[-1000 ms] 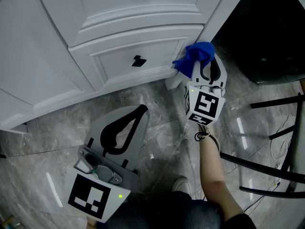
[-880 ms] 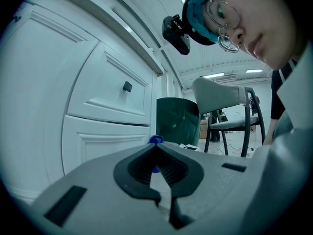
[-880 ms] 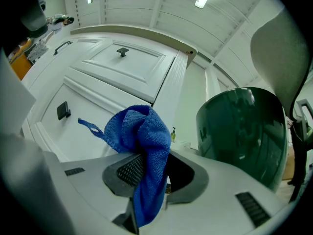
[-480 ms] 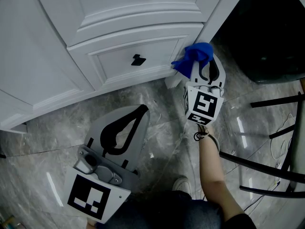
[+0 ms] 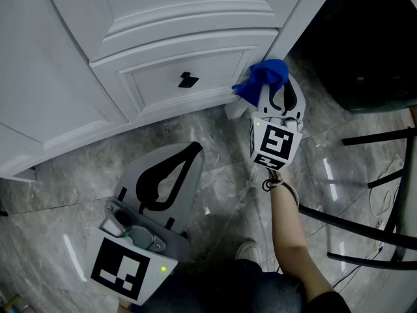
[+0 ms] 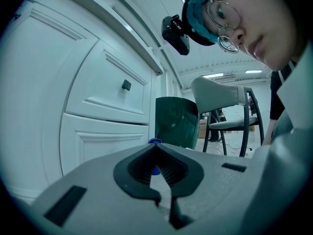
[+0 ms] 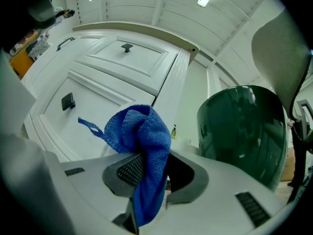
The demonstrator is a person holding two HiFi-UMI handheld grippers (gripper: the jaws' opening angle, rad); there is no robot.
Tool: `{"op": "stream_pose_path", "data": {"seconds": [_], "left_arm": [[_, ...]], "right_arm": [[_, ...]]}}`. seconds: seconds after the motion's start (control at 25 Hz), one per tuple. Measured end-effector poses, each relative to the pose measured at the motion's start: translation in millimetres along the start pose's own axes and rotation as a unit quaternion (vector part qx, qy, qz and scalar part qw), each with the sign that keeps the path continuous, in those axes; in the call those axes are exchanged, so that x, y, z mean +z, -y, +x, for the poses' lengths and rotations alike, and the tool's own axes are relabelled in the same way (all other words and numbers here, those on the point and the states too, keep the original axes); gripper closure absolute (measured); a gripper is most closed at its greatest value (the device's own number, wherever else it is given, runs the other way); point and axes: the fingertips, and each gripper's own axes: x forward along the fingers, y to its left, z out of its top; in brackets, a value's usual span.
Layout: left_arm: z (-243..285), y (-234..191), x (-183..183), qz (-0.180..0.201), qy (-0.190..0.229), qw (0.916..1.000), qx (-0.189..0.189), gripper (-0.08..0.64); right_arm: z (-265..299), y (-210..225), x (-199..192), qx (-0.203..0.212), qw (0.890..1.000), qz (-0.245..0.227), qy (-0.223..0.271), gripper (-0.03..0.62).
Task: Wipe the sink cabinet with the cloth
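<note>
Cloth (image 5: 266, 75) pinched in right gripper (image 5: 284, 83) jaws, against sink cabinet (image 5: 163, 77); left gripper (image 6: 155, 148) jaws together.

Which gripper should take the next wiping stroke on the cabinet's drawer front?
Right. The right gripper is shut on the blue cloth, beside the corner of the drawer front. The left gripper is shut, empty, and farther back over the floor.

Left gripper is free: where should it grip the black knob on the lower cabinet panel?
Take the black knob, coming straight at the white panel, a jaw on either side: it is the only part standing proud of that flat face. The left gripper is shut; open it first.
</note>
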Motion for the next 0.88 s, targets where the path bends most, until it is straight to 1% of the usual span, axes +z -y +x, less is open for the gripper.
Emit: {"op": "stream_pose_path", "data": {"seconds": [0.4, 0.88], "left_arm": [[0.6, 0.0, -0.1, -0.001, -0.001, 1.0, 0.0, 0.557], [1.2, 5.2, 0.4, 0.001, -0.002, 1.0, -0.009, 0.557]], "right_arm": [[-1.5, -5.3, -11.1, 0.005, 1.0, -0.007, -0.009, 0.477], [-3.9, -10.4, -26.6, 0.009, 1.0, 0.001, -0.023, 0.477]]}}
